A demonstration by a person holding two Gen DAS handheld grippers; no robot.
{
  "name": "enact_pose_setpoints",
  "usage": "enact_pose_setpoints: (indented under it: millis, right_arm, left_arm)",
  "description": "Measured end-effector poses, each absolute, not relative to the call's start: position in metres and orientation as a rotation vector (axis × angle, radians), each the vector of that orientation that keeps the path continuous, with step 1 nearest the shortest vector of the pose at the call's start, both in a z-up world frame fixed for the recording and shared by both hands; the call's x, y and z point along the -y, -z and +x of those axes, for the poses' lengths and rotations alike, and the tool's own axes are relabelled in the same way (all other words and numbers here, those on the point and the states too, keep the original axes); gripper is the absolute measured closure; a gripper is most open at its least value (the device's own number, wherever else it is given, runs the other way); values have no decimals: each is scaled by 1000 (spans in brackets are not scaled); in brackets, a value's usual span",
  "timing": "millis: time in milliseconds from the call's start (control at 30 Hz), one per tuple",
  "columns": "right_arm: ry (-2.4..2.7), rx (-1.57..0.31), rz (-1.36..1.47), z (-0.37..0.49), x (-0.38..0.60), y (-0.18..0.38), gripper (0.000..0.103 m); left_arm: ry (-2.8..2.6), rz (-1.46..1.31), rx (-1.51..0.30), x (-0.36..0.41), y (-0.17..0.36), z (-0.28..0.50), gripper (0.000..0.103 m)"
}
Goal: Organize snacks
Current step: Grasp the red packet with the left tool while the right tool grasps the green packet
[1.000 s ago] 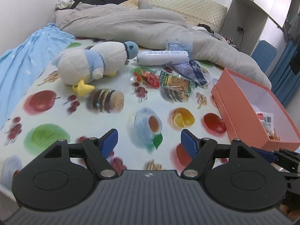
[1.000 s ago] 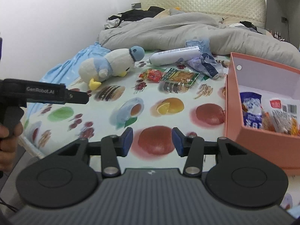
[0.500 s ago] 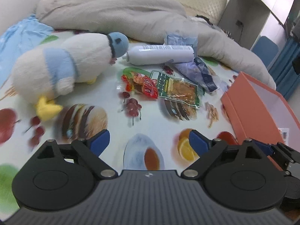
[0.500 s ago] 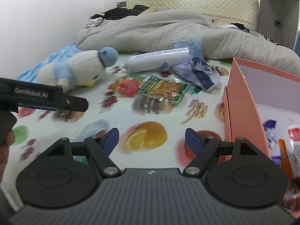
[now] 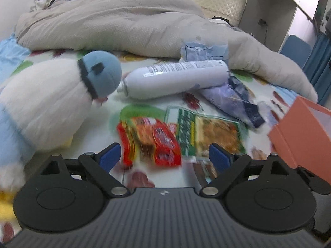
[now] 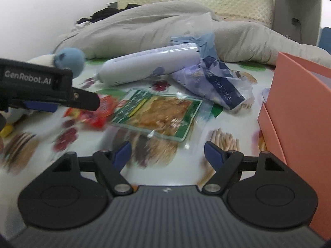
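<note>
A red snack packet [image 5: 151, 140] and a green snack packet [image 5: 209, 136] lie side by side on the fruit-print cloth. My left gripper [image 5: 163, 157] is open and empty, its tips on either side of the red packet's near end. My right gripper [image 6: 167, 153] is open and empty just in front of the green packet [image 6: 161, 115]. The red packet [image 6: 95, 113] lies to the left in the right wrist view, partly behind the left gripper's body [image 6: 41, 84]. The orange box [image 6: 300, 111] stands at the right.
A white bottle [image 5: 175, 78] and a purple-blue pouch [image 5: 231, 99] lie behind the packets. A plush penguin [image 5: 53, 101] lies at the left. A grey duvet [image 5: 128, 24] is heaped at the back. The orange box [image 5: 302, 136] is at the right.
Both grippers have moved forward and lower toward the two snack packets and opened wider. The packets now sit right at the fingertips.
</note>
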State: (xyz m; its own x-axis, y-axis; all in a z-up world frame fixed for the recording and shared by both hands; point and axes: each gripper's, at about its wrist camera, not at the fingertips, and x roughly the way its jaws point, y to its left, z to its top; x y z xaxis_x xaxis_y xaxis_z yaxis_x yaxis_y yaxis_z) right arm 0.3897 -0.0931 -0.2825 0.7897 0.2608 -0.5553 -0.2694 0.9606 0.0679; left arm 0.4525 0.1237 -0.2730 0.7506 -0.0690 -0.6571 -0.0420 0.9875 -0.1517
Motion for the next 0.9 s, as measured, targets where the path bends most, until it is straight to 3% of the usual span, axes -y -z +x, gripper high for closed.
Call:
enact_pose_setpoints:
  millis: [267,367,433,633,900]
  right_arm:
    - [-306,-631,-31,419,84,287,24]
    - [-323,-613,-51,418,80,288,37]
    - [-324,-598,-74,416,77,288,54]
    - [-316,-594,-65,415,79,285,75]
    - [-322,-623,7,394,92,280,78]
  left_arm:
    - [-41,-6,-774,-114,305,494,11]
    - [-12,-8,-744,-116,313,494,12]
    - [-10,16,-738,-113,313,494,18]
    - [13,1,-737,-112,308,488,28]
    - [47,-36,-752,-110,299,458,32]
